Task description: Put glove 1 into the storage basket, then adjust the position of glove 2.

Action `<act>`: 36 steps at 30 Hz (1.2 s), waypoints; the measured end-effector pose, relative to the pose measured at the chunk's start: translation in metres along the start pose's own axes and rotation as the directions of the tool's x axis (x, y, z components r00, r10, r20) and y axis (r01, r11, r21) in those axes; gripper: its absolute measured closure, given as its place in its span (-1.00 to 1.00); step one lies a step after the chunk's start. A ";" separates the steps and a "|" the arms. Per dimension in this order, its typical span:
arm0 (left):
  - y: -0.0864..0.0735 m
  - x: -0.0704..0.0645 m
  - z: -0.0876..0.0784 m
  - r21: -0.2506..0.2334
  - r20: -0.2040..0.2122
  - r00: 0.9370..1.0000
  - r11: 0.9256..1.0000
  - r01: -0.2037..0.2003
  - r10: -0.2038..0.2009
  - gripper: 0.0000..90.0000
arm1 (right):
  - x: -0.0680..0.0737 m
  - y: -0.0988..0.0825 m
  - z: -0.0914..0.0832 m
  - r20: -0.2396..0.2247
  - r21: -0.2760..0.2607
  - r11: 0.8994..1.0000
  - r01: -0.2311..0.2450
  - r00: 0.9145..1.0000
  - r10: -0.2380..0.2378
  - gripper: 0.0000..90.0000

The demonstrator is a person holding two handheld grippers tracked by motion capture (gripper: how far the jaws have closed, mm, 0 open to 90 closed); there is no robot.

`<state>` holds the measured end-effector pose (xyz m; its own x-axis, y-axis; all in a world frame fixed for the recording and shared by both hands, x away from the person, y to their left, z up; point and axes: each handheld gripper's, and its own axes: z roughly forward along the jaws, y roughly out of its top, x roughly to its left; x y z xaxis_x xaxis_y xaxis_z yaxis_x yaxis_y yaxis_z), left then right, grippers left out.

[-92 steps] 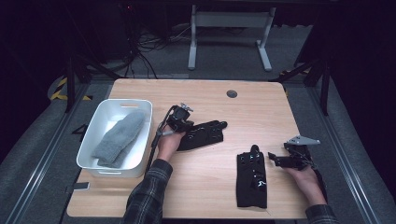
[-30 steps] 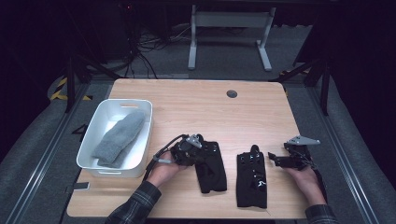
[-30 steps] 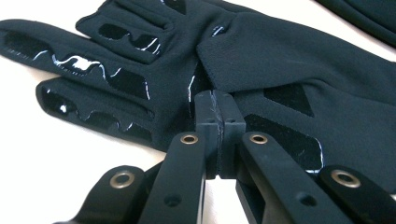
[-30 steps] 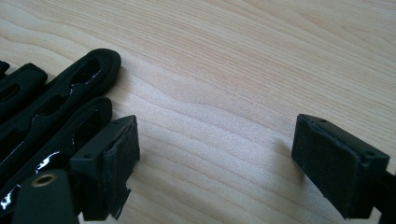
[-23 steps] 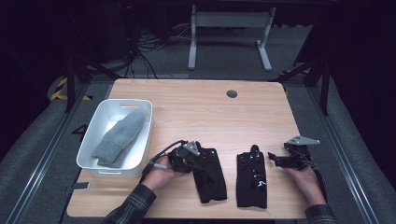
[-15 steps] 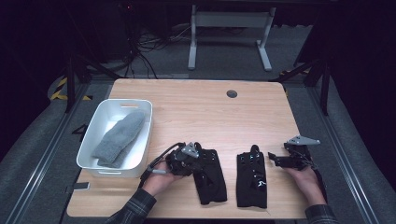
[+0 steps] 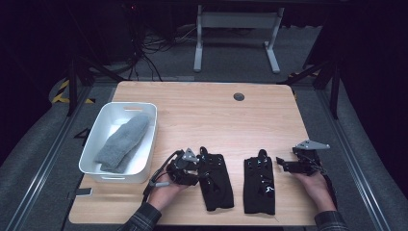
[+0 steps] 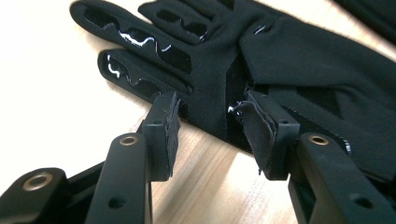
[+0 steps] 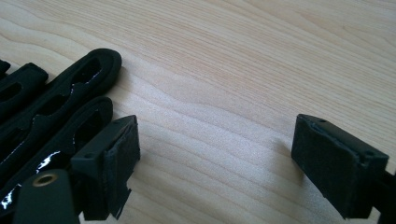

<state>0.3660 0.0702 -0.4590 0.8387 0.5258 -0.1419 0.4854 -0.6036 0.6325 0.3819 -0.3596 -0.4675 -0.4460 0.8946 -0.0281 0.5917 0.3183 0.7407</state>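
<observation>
Looks like the pairing-up part is basically done here. The 2 black gloves are lying flat side by side near the table's (image 7: pixel 202 110) 6 o'clock edge, left glove (image 7: pixel 215 182) just beside the right glove (image 7: pixel 259 184). The left gripper (image 7: pixel 192 167) is sitting at the left glove's 9 o'clock side; its jaws have just been opening, and the pads are straddling the glove's edge without pinching. The right gripper (image 7: pixel 285 164) is gaping wide over bare wood at the right glove's 3 o'clock. A grey sock (image 7: pixel 122 142) is lying in the white bin (image 7: pixel 91 149). What's left, I'd guess, is binning the gloves.
</observation>
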 end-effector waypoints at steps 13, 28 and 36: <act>0.000 0.002 0.001 -0.013 -0.023 0.999 1.000 0.026 -0.026 0.57 | 0.002 0.001 -0.008 -0.005 0.018 0.999 0.027 1.000 -0.027 -0.31; 0.002 0.012 -0.002 -0.026 0.061 0.993 0.995 0.100 -0.099 0.97 | 0.040 -0.007 -0.047 -0.237 0.009 0.991 0.130 0.963 -0.124 0.93; 0.006 0.018 -0.013 -0.100 0.113 0.985 0.985 0.144 -0.132 0.97 | 0.052 -0.013 -0.050 -0.312 0.035 0.984 0.173 0.937 -0.154 1.00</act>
<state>0.3805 0.0837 -0.4474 0.7897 0.5297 -0.3096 0.5737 -0.4585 0.6787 0.3175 -0.3333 -0.4450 -0.7189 0.6917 0.0690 0.5284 0.4792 0.7008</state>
